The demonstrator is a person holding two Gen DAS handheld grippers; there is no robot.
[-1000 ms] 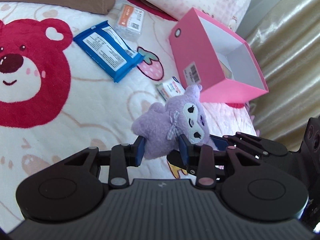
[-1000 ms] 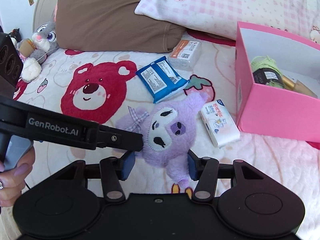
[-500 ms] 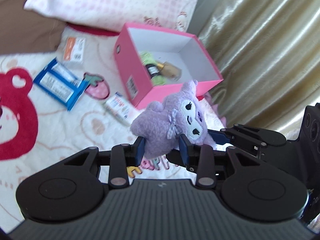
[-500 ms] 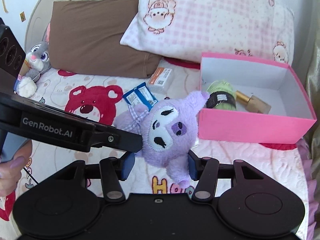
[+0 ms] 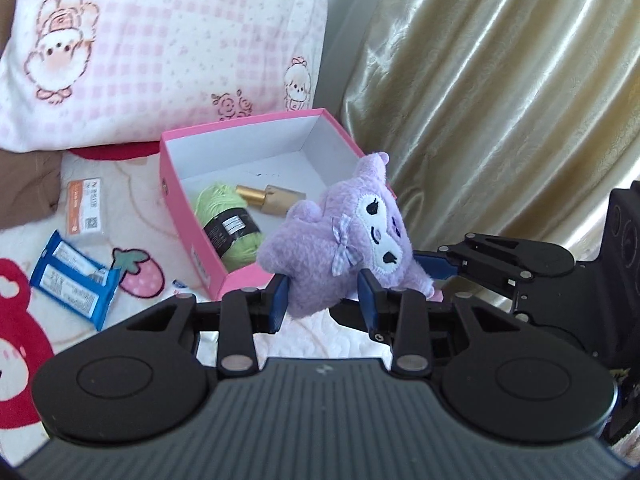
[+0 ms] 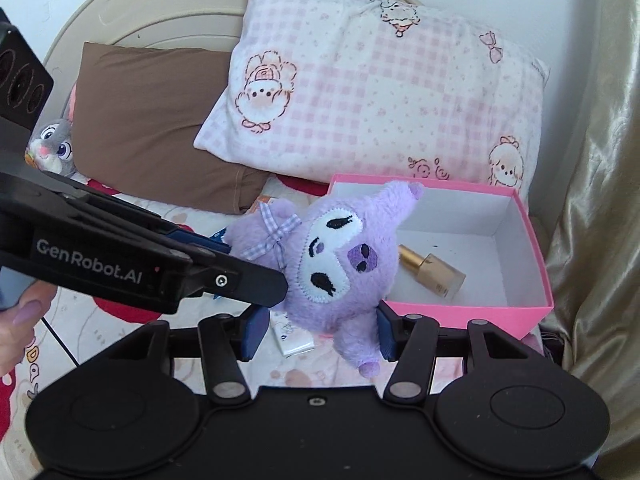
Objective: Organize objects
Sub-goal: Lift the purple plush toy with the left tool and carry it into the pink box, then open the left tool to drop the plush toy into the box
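A purple plush toy [image 5: 344,248] with a white face and a checked bow hangs in the air above the bed, in front of the open pink box [image 5: 176,204]. My left gripper [image 5: 322,296] is shut on its lower body, both blue pads pressing into the fur. My right gripper [image 6: 320,332] is shut on the plush toy [image 6: 336,264] as well, squeezing it from both sides. In the right wrist view the left gripper [image 6: 216,256] comes in from the left against the toy's bow side. The pink box [image 6: 460,314] holds green yarn [image 5: 228,224] and a gold bottle [image 6: 432,274].
On the bear-print blanket lie a blue packet [image 5: 72,280], an orange-and-white carton [image 5: 85,212] and a small white carton [image 6: 292,336]. Behind the box lean a pink checked pillow [image 6: 380,92] and a brown pillow [image 6: 148,120]. A gold curtain [image 5: 500,100] hangs right. A grey bunny toy [image 6: 54,148] sits far left.
Both grippers have risen with the plush toy, lifting it off the blanket and carrying it toward the pink box. The box's inside has come into view.
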